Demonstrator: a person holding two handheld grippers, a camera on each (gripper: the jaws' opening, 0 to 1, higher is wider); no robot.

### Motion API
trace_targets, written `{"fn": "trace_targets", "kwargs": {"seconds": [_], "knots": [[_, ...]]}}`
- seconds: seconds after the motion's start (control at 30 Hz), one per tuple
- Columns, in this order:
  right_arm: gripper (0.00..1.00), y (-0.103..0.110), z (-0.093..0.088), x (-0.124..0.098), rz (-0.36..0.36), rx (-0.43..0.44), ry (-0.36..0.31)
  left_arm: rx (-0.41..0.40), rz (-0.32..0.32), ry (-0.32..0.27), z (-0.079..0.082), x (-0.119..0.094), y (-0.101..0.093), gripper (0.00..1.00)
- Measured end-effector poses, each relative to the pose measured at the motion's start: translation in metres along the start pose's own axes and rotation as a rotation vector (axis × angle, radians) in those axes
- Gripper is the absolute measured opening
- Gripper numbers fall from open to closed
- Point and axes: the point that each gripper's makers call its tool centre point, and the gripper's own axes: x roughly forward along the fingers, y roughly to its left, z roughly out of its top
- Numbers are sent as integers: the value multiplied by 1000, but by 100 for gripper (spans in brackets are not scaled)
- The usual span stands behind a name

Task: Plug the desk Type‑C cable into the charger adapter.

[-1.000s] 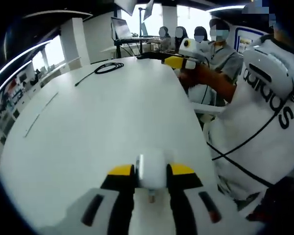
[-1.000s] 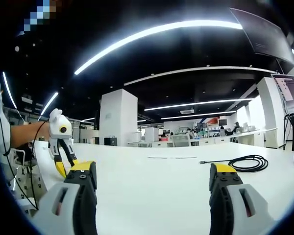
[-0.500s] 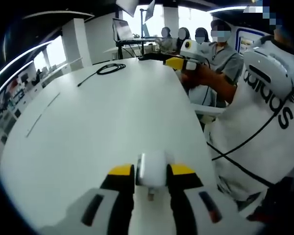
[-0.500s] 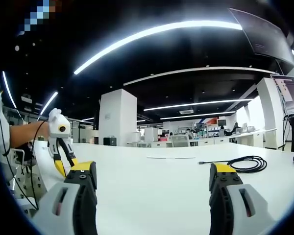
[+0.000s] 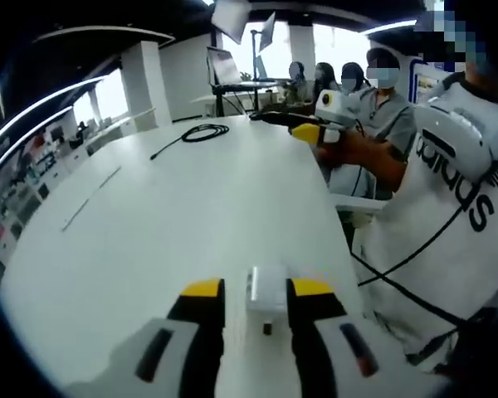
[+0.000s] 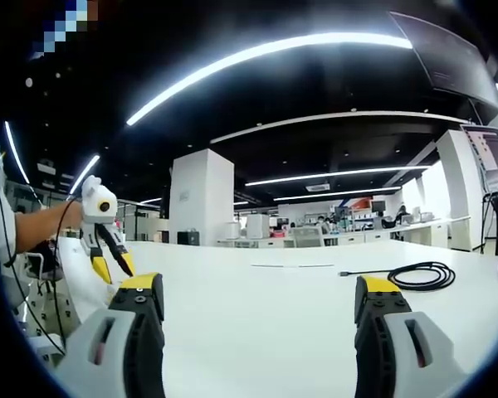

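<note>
A white charger adapter (image 5: 267, 290) stands between my left gripper's (image 5: 257, 292) yellow-tipped jaws. It touches the right jaw, and a narrow dark gap shows beside the left jaw, so the jaws are slightly open around it. The black Type-C cable (image 5: 201, 133) lies coiled at the far end of the white table (image 5: 149, 232). In the right gripper view the cable (image 6: 419, 275) lies ahead on the right. My right gripper (image 6: 259, 303) is wide open with nothing between its jaws. The right gripper (image 5: 311, 133) is held at the table's far right edge. The left gripper (image 6: 108, 261) hangs at the left.
A person in a white shirt (image 5: 452, 191) holds both grippers at the table's right side. Other people (image 5: 382, 91) sit behind. A laptop on a stand (image 5: 224, 66) is beyond the cable. A thin strip (image 5: 87, 199) lies on the table's left part.
The left gripper has risen and tilted a little. The adapter now looks smaller between its jaws, with a gap on the left where it was pinched before. The right gripper has not moved.
</note>
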Motion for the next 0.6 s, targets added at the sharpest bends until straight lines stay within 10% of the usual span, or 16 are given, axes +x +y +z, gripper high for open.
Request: {"fn": "trace_targets", "kwargs": {"seconds": [0.27, 0.4, 0.6], "knots": [[97, 0, 0, 0, -1, -4, 3, -174, 343, -354, 26, -35, 39, 49], [97, 2, 1, 0, 1, -8, 4, -226, 510, -415, 17, -53, 45, 72], [97, 4, 3, 0, 2, -20, 12, -286, 648, -553, 13, -73, 29, 79]]}}
